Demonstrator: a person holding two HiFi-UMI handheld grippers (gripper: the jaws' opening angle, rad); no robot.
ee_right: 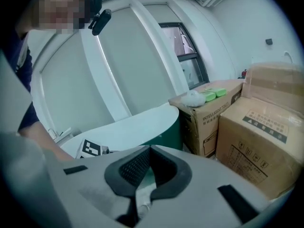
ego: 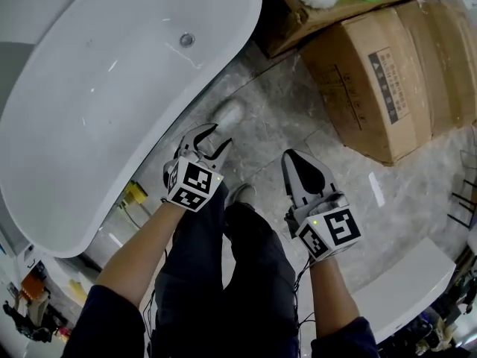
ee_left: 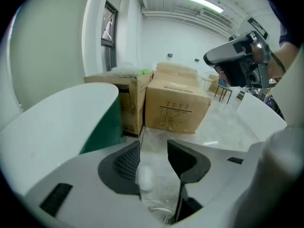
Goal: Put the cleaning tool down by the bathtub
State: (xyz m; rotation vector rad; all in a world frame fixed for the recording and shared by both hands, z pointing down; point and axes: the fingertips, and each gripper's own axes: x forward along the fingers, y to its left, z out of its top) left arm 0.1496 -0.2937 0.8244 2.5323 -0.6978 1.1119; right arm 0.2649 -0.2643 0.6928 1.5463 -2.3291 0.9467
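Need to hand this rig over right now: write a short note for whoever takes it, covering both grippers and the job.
Left gripper: fingers apart, gripping nothing; bare floor shows between them.
Right gripper: fingers closed together, empty.
Things: a pale object lies on the floor beside the bathtub, just beyond the left fingers. It is probably the cleaning tool, but it is too blurred to be sure.
Done: if that is the tool, it is down by the tub and released.
Left: check it, then draw both grippers back.
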